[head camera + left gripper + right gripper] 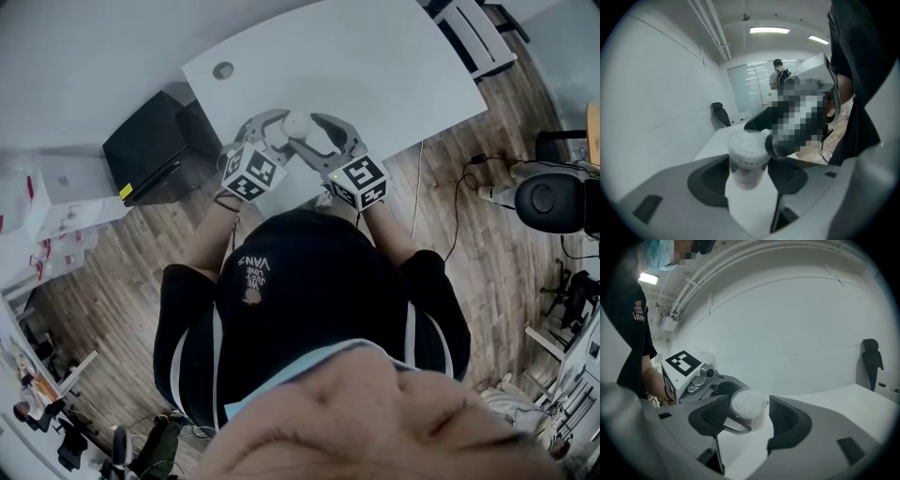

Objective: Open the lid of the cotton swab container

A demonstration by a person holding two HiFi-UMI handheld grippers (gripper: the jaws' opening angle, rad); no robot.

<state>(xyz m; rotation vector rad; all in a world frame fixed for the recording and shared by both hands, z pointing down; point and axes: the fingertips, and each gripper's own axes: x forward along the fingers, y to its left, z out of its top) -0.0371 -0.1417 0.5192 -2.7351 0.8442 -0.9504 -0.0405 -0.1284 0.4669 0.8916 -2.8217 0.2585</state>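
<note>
The cotton swab container (pixel 296 124), a small clear tub of white swabs, is held over the near edge of the white table (pixel 375 75). My left gripper (pixel 277 131) is shut on it: in the left gripper view its pads press the tub's sides (pixel 749 161). In the right gripper view the tub (pixel 750 408) shows its bare swab tops, and its clear lid (pixel 733 427) hangs open at the lower left. My right gripper (pixel 749 422) stands open around the tub, its pads apart from it. The right gripper (pixel 314 136) meets the tub from the right.
The table has a round cable hole (pixel 223 69) at its far left. A black box (pixel 150 145) stands on the wooden floor to the left, a black chair (pixel 553 197) to the right. Far off, a person (pixel 778 72) stands by a glass wall.
</note>
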